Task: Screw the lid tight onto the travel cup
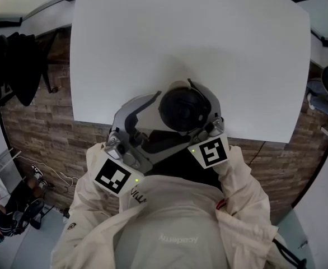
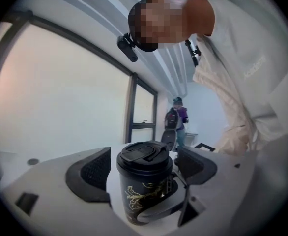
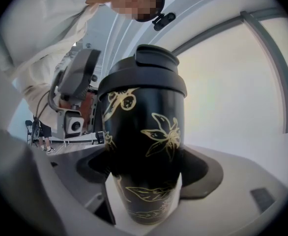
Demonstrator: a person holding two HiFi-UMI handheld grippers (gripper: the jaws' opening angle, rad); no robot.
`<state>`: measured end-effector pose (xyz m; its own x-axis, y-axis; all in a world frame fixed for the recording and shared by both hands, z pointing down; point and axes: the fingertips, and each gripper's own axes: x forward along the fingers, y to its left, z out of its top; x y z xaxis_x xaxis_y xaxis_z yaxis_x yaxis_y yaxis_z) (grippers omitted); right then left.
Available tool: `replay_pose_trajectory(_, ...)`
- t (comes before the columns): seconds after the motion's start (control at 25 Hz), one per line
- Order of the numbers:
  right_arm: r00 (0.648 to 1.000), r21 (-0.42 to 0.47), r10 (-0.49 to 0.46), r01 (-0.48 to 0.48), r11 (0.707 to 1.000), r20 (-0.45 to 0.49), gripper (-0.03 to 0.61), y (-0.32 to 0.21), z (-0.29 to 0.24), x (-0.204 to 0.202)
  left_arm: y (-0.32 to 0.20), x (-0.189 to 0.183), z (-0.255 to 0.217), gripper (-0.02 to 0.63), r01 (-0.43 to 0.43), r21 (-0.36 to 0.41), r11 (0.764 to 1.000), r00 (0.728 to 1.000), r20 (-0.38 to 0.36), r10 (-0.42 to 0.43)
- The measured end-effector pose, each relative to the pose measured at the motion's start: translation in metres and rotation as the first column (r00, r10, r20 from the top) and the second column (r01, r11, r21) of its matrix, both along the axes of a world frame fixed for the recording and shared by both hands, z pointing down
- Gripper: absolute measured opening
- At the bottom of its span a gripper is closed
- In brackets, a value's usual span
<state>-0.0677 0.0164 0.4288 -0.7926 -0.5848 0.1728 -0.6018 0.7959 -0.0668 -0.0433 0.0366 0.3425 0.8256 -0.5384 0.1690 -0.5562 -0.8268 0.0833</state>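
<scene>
Right gripper view: right gripper (image 3: 145, 175) clamped on travel cup (image 3: 149, 124) body, cup upright near white table (image 1: 209, 38) front edge. Left gripper (image 2: 144, 170) jaws apart, flanking black lid (image 2: 145, 156), not pressing. Lid seated, tightening step likely. Next: close on lid, twist, keep cup braced.

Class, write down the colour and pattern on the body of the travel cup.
The travel cup is black with gold line-drawn flowers. It shows best in the right gripper view.

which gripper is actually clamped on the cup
The right gripper: its jaws press the travel cup. The left gripper has its jaws apart either side of the lid, not touching.
</scene>
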Motion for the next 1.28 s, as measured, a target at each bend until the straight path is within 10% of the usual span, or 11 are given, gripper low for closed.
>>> replay_pose_trajectory(0.2, 1.0, 0.001, 0.008, -0.008, 1.0, 0.01, 0.397, -0.001, -0.002, 0.0, -0.006, 0.008, 0.002, 0.411, 0.295, 0.033, 0.955, 0.954, 0.046, -0.297)
replay_pose_trajectory(0.44, 1.0, 0.006, 0.008, -0.008, 1.0, 0.019, 0.397, 0.0, -0.003, -0.001, -0.009, 0.014, 0.006, 0.414, 0.412, 0.035, 0.911, 0.908, 0.072, -0.413)
replay_pose_trajectory(0.76, 1.0, -0.007, 0.003, -0.003, 1.0, 0.016, 0.397, 0.0, 0.001, 0.0, -0.005, 0.017, 0.006, 0.416, -0.022, 0.044, 0.999, 1.0, 0.022, 0.021)
replay_pose_trajectory(1.0, 1.0, -0.005, 0.003, -0.003, 1.0, 0.011, 0.397, -0.001, 0.003, 0.001, -0.004, 0.019, 0.001, 0.416, -0.419, 0.067, 0.906, 0.906, -0.029, 0.421)
replay_pose_trajectory(1.12, 1.0, -0.003, 0.006, -0.006, 1.0, 0.01, 0.397, -0.002, 0.002, 0.001, -0.006, 0.02, 0.001, 0.418, -0.417, 0.051, 0.907, 0.908, -0.028, 0.419)
replay_pose_trajectory(1.28, 1.0, -0.004, 0.003, -0.003, 1.0, 0.006, 0.397, -0.001, 0.003, 0.0, -0.006, 0.011, 0.007, 0.419, -0.23, 0.011, 0.973, 0.973, 0.014, 0.23)
